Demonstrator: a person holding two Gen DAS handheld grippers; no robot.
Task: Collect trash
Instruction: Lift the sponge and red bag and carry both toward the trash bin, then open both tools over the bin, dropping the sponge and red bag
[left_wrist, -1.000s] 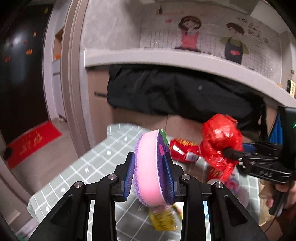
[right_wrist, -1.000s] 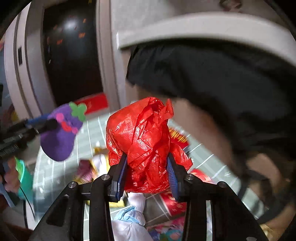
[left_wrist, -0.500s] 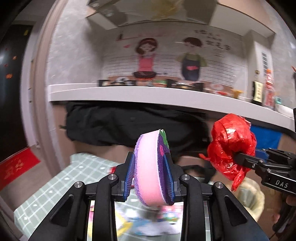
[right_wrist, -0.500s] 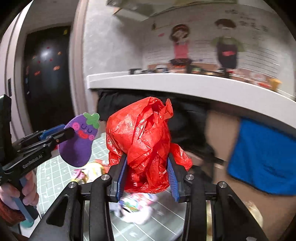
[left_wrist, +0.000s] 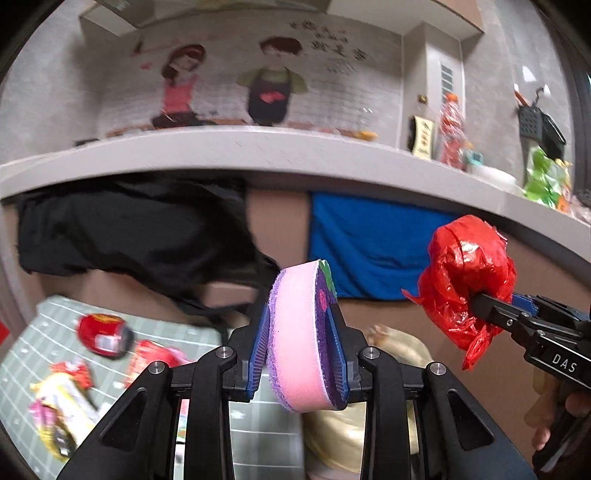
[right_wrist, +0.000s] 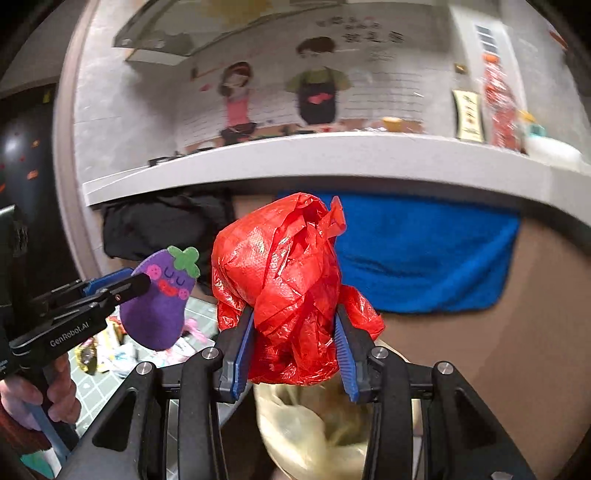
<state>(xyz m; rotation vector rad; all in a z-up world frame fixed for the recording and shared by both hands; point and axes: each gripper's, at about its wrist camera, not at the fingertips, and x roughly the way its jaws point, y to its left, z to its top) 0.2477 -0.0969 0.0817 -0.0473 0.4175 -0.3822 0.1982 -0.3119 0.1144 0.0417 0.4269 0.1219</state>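
Note:
My left gripper (left_wrist: 299, 354) is shut on a pink sponge with a purple eggplant face (left_wrist: 295, 339); the right wrist view shows that sponge (right_wrist: 159, 295) from the side at the left. My right gripper (right_wrist: 293, 350) is shut on a crumpled red plastic bag (right_wrist: 284, 280), which also shows at the right of the left wrist view as a red bag (left_wrist: 465, 273). Both are held in the air. Just below and ahead sits a bin lined with a pale yellow bag (right_wrist: 317, 432), partly hidden behind the fingers.
A green checked table (left_wrist: 33, 332) at the lower left carries a red can (left_wrist: 101, 334) and several snack wrappers (left_wrist: 62, 402). A grey counter (left_wrist: 295, 151) runs across, with black cloth (left_wrist: 129, 236) and a blue towel (right_wrist: 424, 254) hanging below it.
Both grippers have swung to the right, away from the table, each still gripping its item. The blue towel and the lined bin have come into view.

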